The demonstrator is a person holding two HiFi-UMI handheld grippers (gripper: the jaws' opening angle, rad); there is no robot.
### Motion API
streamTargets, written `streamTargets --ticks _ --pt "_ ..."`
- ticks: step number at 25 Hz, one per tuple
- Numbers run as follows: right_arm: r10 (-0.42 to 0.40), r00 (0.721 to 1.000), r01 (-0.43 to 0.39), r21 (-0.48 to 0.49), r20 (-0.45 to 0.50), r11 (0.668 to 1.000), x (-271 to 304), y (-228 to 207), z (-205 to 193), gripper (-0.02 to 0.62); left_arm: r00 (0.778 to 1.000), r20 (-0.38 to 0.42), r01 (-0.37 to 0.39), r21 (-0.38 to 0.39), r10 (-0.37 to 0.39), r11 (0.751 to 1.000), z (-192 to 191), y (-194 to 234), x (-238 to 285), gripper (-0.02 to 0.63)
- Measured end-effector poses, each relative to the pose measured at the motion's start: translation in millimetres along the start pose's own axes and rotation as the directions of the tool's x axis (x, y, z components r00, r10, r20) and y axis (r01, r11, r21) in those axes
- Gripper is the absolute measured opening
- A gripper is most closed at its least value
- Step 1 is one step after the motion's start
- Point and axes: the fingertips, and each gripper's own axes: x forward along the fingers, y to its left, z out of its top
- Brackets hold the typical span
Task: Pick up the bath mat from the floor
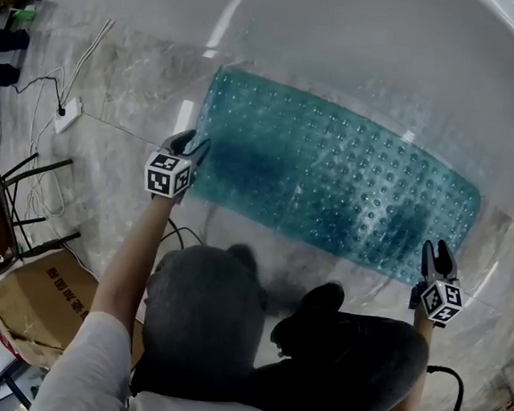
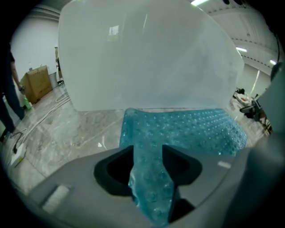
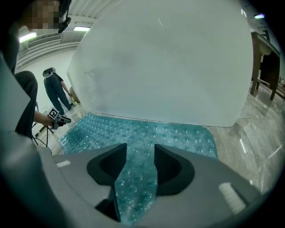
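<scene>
Bright, even overhead light from ceiling strips (image 2: 242, 49); glare streaks on white tub (image 1: 343, 38) and glossy floor (image 1: 128, 144), soft dark shadows on the mat (image 1: 350, 164). All views fisheye-bent; gripper views soft, corners black.

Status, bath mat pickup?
Left gripper and right gripper open, each astride an end of the teal studded bath mat. Mat flat on marble floor beside white tub. Nothing blocking.

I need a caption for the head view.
Left gripper and right gripper at opposite ends of a teal, bubbled plastic bath mat beside white tub.
</scene>
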Motion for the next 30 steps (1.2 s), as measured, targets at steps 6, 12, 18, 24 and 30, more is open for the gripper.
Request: streamTargets --ticks 6,12,18,24,30 --pt "0.0 0.999 0.0 -0.01 -0.032 1.0 10 -8 -17 0.209 0.997 -0.076 -0.028 0.007 0.028 1.0 -22 25 26 0.242" --pt "-0.002 0.999 0.002 -0.002 -0.045 1.0 11 -15 -36 0.209 0.981 -0.195 0.002 -0.092 -0.02 0.996 -54 34 53 0.344" --pt "-0.039 0.997 0.042 0.057 -0.066 0.997 6 -61 -68 0.209 0.977 -0.209 0.01 -0.105 -0.032 0.994 -65 9 78 0.296" --pt "-0.082 0.995 0.088 0.115 -0.058 0.989 -3 -86 -76 0.209 0.97 -0.213 0.103 -0.09 -0.12 0.991 -59 -19 74 0.106" --pt "-0.111 0.991 0.118 0.091 -0.077 0.989 8 -115 -81 0.222 0.97 -0.197 0.134 -0.039 -0.139 0.99 -51 -33 59 0.028"
